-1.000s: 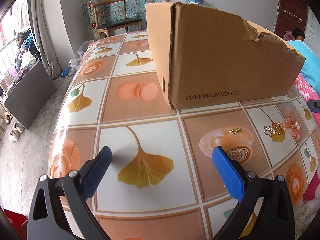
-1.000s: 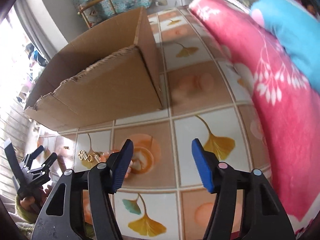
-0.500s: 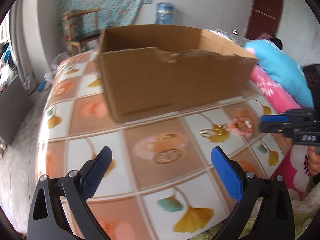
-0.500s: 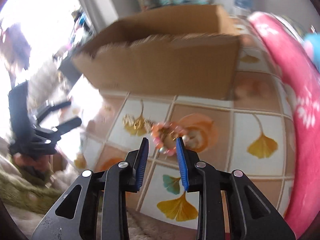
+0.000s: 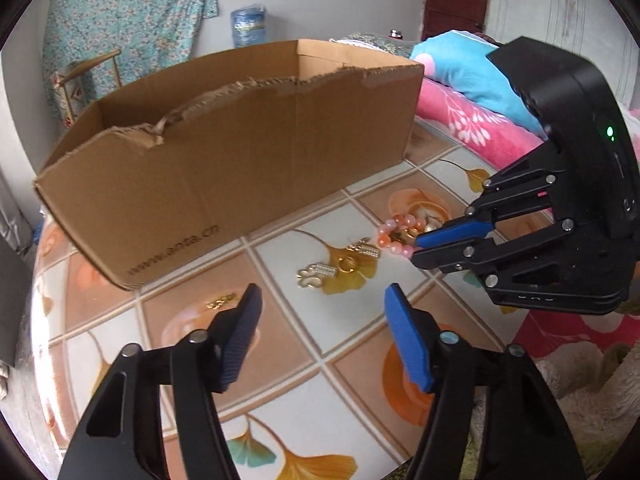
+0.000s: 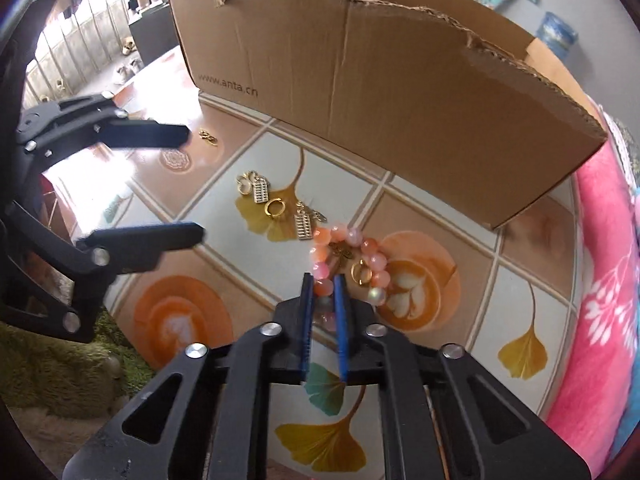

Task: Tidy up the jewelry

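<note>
A bracelet of pink and orange beads [image 6: 352, 254] [image 5: 394, 232] lies on the tiled tablecloth in front of a cardboard box [image 6: 400, 80] [image 5: 240, 152]. My right gripper [image 6: 323, 286] [image 5: 416, 249] is closing, and its blue pads pinch one bead at the bracelet's near side. Gold earrings [image 6: 260, 188] [image 5: 316, 272] and a gold ring [image 6: 275, 207] [image 5: 347, 264] lie left of the bracelet. A small gold piece [image 6: 209, 136] [image 5: 220, 300] lies further left. My left gripper [image 5: 323, 296] [image 6: 195, 184] hovers above the table near the earrings. Its jaws are closing with nothing between them.
The box is open at the top with a torn front rim. A pink and blue quilt [image 5: 472, 120] [image 6: 608, 260] bounds the table on the right. A green furry cloth [image 6: 60, 360] hangs at the near edge. A chair [image 5: 86, 76] stands behind the table.
Both grippers have swung in toward the jewelry. The right jaws went from wide apart to pinched on a bracelet bead. The left jaws have narrowed.
</note>
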A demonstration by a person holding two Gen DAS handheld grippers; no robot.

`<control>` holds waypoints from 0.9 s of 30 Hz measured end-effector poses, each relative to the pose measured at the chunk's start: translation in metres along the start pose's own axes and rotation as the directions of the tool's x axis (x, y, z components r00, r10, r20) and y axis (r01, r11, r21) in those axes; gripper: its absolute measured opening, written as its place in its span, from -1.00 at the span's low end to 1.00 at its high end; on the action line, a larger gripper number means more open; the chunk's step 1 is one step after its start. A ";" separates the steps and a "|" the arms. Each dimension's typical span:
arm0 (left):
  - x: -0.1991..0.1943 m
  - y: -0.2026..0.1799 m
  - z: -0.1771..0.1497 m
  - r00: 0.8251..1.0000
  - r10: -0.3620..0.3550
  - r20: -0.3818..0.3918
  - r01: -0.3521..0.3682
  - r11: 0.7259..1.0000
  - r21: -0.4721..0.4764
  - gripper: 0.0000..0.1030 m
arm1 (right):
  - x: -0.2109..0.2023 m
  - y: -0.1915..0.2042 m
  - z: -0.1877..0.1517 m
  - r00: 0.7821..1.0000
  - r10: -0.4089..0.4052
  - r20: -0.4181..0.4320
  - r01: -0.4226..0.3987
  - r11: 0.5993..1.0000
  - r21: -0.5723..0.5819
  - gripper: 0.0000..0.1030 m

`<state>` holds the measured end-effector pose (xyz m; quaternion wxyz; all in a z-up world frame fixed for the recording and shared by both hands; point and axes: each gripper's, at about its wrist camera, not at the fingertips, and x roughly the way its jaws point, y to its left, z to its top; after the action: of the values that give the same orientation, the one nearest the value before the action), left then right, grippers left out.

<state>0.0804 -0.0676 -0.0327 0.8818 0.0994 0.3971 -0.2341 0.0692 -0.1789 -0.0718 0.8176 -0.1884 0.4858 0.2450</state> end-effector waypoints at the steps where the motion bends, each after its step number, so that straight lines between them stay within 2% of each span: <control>1: 0.002 0.000 0.000 1.000 -0.008 -0.002 0.008 1.000 0.002 0.11 | 0.000 -0.002 0.001 1.000 -0.001 0.000 0.001 1.000 0.005 -0.86; 7: 0.011 0.001 0.002 0.999 -0.049 -0.005 0.050 0.999 0.004 -0.01 | -0.030 -0.030 0.009 0.996 0.051 0.074 -0.062 0.988 0.144 -0.86; 12: 0.013 0.000 0.004 0.998 -0.058 0.001 0.058 0.998 0.014 -0.05 | -0.056 -0.088 0.009 0.984 0.082 0.158 -0.130 0.939 0.319 -0.86; 14: 0.012 0.000 0.004 0.998 -0.058 0.003 0.058 0.998 0.017 -0.05 | -0.061 -0.104 0.007 0.982 0.048 0.180 -0.112 0.926 0.361 -0.86; 17: 0.010 0.000 0.003 0.999 -0.050 0.003 0.050 0.999 0.017 -0.05 | -0.063 -0.117 0.008 0.983 -0.022 0.182 -0.048 0.927 0.371 -0.86; 20: 0.010 0.001 0.004 0.999 -0.038 0.003 0.038 0.999 0.010 -0.05 | -0.052 -0.113 0.010 0.984 -0.062 0.164 0.001 0.937 0.350 -0.86; 22: 0.009 0.003 0.004 1.000 -0.030 0.005 0.030 1.000 0.003 -0.05 | -0.034 -0.103 0.009 0.991 -0.058 0.124 0.014 0.944 0.330 -0.85; 24: 0.009 0.004 0.005 1.000 -0.020 0.006 0.021 1.000 -0.008 -0.08 | -0.022 -0.098 0.007 0.995 -0.036 0.089 0.005 0.945 0.326 -0.81; 26: 0.009 0.003 0.007 1.000 -0.013 0.007 0.013 1.000 -0.010 -0.11 | -0.028 -0.095 0.004 0.994 -0.039 0.100 0.003 0.943 0.334 -0.50; 27: 0.009 0.003 0.008 1.000 -0.010 0.008 0.010 1.000 -0.007 -0.13 | -0.032 -0.093 0.002 0.991 -0.042 0.127 -0.004 0.939 0.343 -0.43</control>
<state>0.0920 -0.0713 -0.0338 0.8826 0.0934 0.3947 -0.2378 0.1120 -0.2601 -0.0358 0.8706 -0.0315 0.4639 0.1609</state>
